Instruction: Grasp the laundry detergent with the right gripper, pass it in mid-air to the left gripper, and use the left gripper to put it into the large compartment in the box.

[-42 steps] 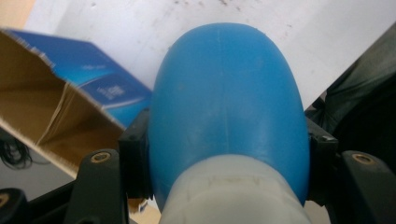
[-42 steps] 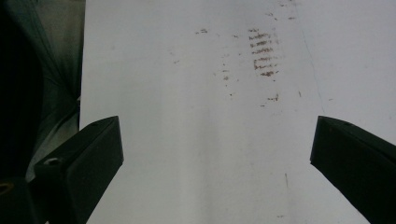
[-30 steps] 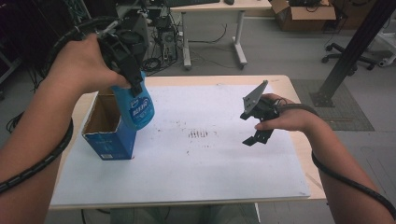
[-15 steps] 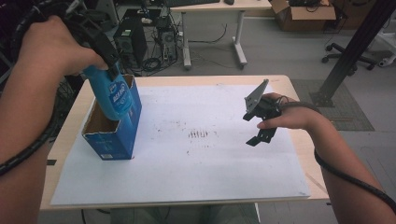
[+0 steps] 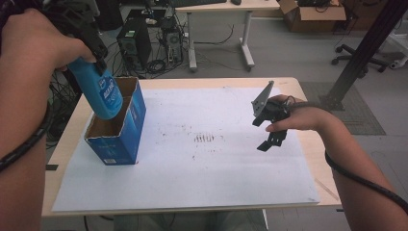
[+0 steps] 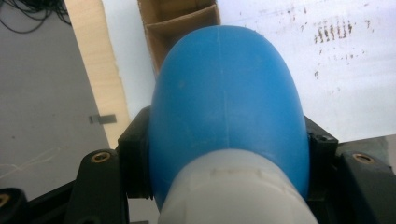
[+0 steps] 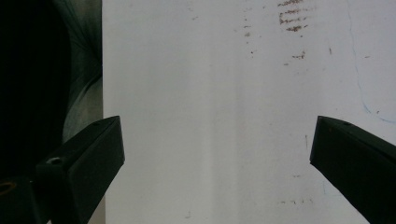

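My left gripper (image 5: 91,48) is shut on a blue bottle (image 5: 100,91) near its white cap end and holds it tilted, base down, above the open top of a blue cardboard box (image 5: 120,137) at the table's left. In the left gripper view the blue bottle (image 6: 224,98) bulges between the black jaws, and the box (image 6: 180,21) with its inner divider lies beyond it. My right gripper (image 5: 269,132) hovers open over the white sheet (image 5: 202,178) at the right, with nothing between its fingers (image 7: 88,163).
The white sheet covers most of the wooden table (image 5: 308,159) and has dark smudges (image 5: 204,138) near its middle. Beyond the table stand a desk, computer towers with cables, and an office chair (image 5: 353,50).
My left gripper has carried the bottle from the box's right side up and left, then lowered it over the box's opening. The right gripper has barely moved.
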The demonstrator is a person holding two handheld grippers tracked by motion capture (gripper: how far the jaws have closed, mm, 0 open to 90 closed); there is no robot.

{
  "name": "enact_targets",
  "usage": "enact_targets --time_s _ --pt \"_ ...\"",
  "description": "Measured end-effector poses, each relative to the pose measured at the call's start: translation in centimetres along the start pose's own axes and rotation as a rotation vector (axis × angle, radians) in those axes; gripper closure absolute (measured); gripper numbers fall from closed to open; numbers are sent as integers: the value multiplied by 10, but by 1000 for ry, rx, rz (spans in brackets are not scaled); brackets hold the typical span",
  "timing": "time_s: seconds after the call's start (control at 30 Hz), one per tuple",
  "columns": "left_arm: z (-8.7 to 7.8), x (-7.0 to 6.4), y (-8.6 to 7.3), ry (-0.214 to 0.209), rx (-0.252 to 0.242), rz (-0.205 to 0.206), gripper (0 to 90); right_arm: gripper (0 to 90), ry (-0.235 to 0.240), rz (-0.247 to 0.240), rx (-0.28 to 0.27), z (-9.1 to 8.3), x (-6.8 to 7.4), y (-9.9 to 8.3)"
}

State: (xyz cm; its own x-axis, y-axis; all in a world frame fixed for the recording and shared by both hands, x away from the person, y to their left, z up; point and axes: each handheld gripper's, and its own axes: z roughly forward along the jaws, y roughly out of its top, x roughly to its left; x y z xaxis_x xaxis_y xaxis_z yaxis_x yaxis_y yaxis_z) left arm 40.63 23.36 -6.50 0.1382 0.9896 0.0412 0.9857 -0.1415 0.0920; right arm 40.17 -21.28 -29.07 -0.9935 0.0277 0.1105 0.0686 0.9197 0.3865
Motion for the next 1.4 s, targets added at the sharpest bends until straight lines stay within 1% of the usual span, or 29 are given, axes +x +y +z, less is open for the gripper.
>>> enact_targets --time_s 0.1,0.2,0.3,0.4,0.57,0.63,0.67,0.8,0.97,1.13,1.17,1.3,1.33,1.37,1.4 --pt "0 9 1 -15 -5 -20 379 30 7 2 6 -1 0 0" --pt "0 14 2 -9 -9 -37 379 30 18 6 19 -1 0 0" --pt "3 19 3 1 -13 -50 379 30 28 11 35 -2 -1 -1" --pt "7 22 4 8 -8 -55 379 30 36 16 50 -2 -2 -1" --pt "15 28 7 0 -5 -77 379 30 43 22 71 -4 -2 -2" --pt "18 30 8 4 -6 -83 379 31 44 25 73 -5 -2 -2" --pt "20 31 9 8 -5 -93 379 31 45 23 73 -6 -2 -2" --pt "26 32 10 22 -4 -93 379 31 47 28 74 -6 -1 -3" --pt "36 35 10 8 -5 -95 379 30 52 32 74 -4 -2 -4" --pt "46 35 10 17 7 -88 379 31 56 31 74 -1 -2 -4" --pt "48 35 10 17 8 -95 379 31 58 34 74 -1 -2 -4" --pt "55 37 10 16 2 -89 378 31 63 34 77 0 -2 -3" --pt "56 36 10 15 0 -99 378 31 63 37 80 0 -2 -2" --pt "59 38 9 13 2 -92 379 31 61 30 72 1 -2 -2" --pt "61 38 9 12 4 -91 379 31 62 39 81 -1 -2 -2"
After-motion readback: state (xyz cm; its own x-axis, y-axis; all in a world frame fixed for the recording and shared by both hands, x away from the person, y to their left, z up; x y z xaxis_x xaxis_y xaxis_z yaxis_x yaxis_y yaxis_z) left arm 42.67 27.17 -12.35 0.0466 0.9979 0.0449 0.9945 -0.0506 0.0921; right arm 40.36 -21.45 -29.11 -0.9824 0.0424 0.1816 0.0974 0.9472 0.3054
